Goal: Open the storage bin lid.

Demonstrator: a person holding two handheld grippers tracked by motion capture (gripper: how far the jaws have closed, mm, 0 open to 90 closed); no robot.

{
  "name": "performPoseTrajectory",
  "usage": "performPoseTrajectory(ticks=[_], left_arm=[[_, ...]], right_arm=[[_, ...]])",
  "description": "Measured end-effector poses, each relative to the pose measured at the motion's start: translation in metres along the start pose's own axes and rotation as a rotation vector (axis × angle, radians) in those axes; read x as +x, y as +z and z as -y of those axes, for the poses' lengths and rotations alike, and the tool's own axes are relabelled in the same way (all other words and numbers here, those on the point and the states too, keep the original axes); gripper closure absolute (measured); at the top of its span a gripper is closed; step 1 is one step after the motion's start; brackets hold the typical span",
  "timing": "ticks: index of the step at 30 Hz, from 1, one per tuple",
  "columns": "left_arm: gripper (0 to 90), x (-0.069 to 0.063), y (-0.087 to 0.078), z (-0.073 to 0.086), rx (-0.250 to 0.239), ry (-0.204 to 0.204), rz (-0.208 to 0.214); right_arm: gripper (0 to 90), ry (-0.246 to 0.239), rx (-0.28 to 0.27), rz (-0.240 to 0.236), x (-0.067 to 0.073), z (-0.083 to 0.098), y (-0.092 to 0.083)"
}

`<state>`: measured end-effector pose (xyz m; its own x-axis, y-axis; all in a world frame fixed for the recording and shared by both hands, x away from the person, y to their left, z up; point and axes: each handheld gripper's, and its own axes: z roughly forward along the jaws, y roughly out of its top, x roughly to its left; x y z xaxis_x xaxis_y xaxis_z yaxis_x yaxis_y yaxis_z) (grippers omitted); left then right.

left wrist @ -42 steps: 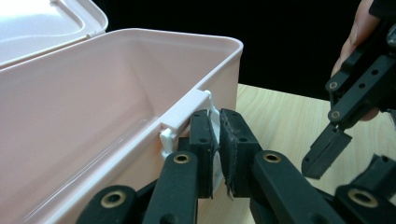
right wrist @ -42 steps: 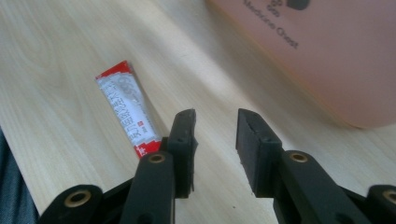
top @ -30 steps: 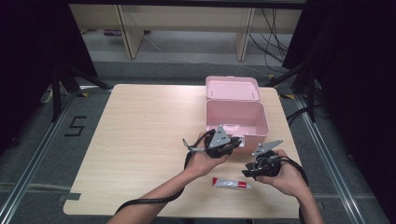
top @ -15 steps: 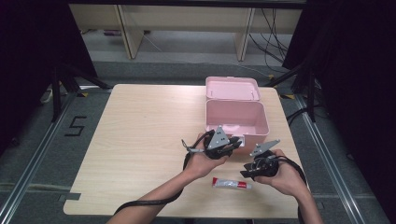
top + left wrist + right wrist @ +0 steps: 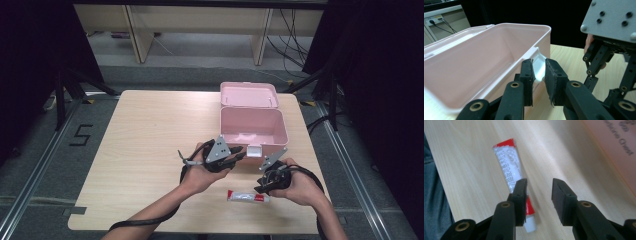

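Observation:
A pink plastic box [image 5: 272,142] stands open at the table's far right, its lid [image 5: 248,94] tipped back. A pale translucent latch [image 5: 254,150] hangs on its front wall. My left gripper [image 5: 240,153] points at that wall. In the left gripper view its jaws [image 5: 539,62] have just been opening and stand apart, with the latch [image 5: 539,72] between them and not pinched. A red and white tube [image 5: 247,197] lies near the front edge. My right gripper [image 5: 260,188] hovers open beside it. In the right gripper view the tube [image 5: 510,167] runs under one finger [image 5: 520,195].
The box wall [image 5: 619,145] lies close to the right of the right gripper. The right gripper's grey plate [image 5: 614,17] sits just beside the left gripper. The wooden tabletop [image 5: 150,130] stretches bare to the left. Shelving and cables stand beyond the far edge.
My left gripper has drawn back a little to the left, away from the box front. The right hand and the tube have stayed put.

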<state>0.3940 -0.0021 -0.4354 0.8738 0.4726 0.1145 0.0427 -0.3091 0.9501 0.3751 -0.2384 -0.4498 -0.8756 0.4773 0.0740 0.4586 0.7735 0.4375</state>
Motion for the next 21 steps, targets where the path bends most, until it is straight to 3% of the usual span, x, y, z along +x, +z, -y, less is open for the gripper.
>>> performPoseTrajectory(ticks=[5,12,15,16,21], left_arm=[[74.3,0.006,-0.017,0.005,0.011,0.01,-0.015],[71.9,0.016,-0.032,0.014,0.031,-0.011,-0.039],[71.7,0.02,-0.038,0.017,0.037,-0.014,-0.048],[71.6,0.022,-0.04,0.018,0.036,-0.012,-0.053],[71.6,0.026,-0.046,0.021,0.039,-0.024,-0.07]], right_arm=[[65.4,-0.06,0.052,-0.021,0.004,-0.006,0.005],[64.5,-0.121,0.14,-0.048,0.01,-0.017,0.011],[64.4,-0.168,0.185,-0.051,0.011,-0.021,0.015],[64.4,-0.211,0.206,-0.049,0.01,-0.023,0.016],[64.5,-0.23,0.251,-0.044,0.013,-0.029,0.021]])
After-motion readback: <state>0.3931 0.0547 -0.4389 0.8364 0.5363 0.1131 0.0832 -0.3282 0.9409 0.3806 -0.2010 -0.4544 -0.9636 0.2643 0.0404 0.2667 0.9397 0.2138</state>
